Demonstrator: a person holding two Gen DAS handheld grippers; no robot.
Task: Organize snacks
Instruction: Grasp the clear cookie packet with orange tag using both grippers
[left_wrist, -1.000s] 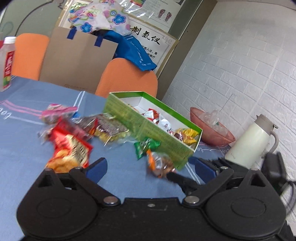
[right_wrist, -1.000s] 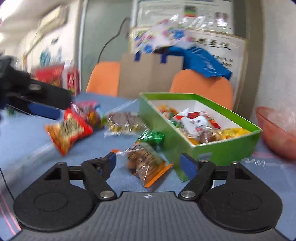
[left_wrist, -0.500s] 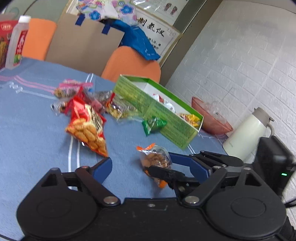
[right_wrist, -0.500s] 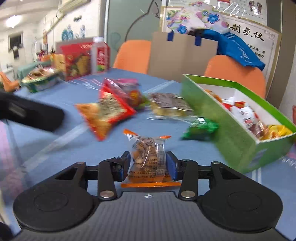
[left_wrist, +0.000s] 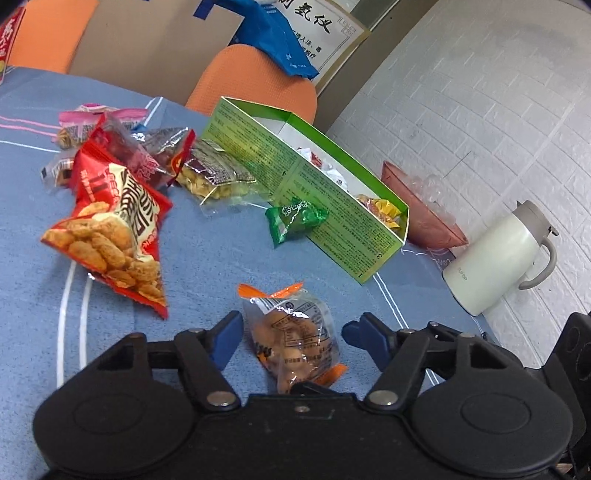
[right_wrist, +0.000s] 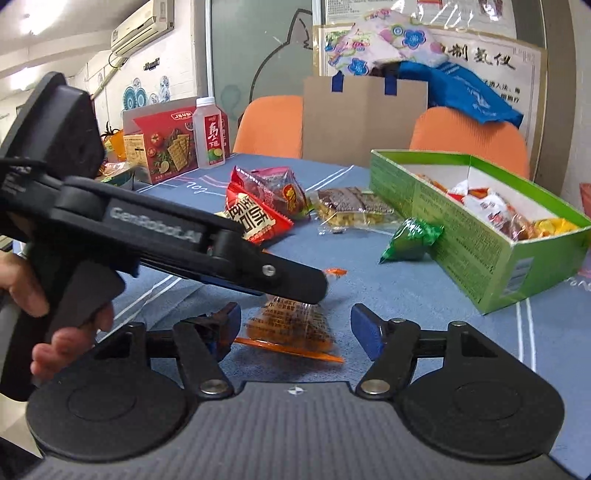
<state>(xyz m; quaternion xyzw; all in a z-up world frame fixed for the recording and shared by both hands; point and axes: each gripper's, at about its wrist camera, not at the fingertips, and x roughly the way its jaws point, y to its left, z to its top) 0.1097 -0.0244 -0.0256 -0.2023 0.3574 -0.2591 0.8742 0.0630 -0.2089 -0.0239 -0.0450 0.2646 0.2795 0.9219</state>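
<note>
A clear snack packet with orange ends (left_wrist: 295, 339) lies on the blue tablecloth between both grippers. My left gripper (left_wrist: 293, 332) straddles it with its jaws closing, and a thin gap still shows at each blue pad. From the opposite side my right gripper (right_wrist: 295, 325) has the same packet (right_wrist: 291, 325) between its pads; its jaws are opening and stand clear of it. A left gripper finger (right_wrist: 288, 277) crosses above the packet in the right wrist view. The green box (left_wrist: 332, 206) (right_wrist: 461, 236) holds several snacks.
A green packet (left_wrist: 295, 219) leans on the box wall. A red chip bag (left_wrist: 114, 229) and a clear nut packet (left_wrist: 214, 177) lie to the left with more snacks. A white jug (left_wrist: 495, 258) and a pink bowl (left_wrist: 424, 206) stand right. A cracker box (right_wrist: 166, 147) and a bottle (right_wrist: 210, 133) stand far left.
Half a second ago my right gripper pinched the packet; its jaws have since spread and the packet lies free. My left gripper came down around the packet and narrowed.
</note>
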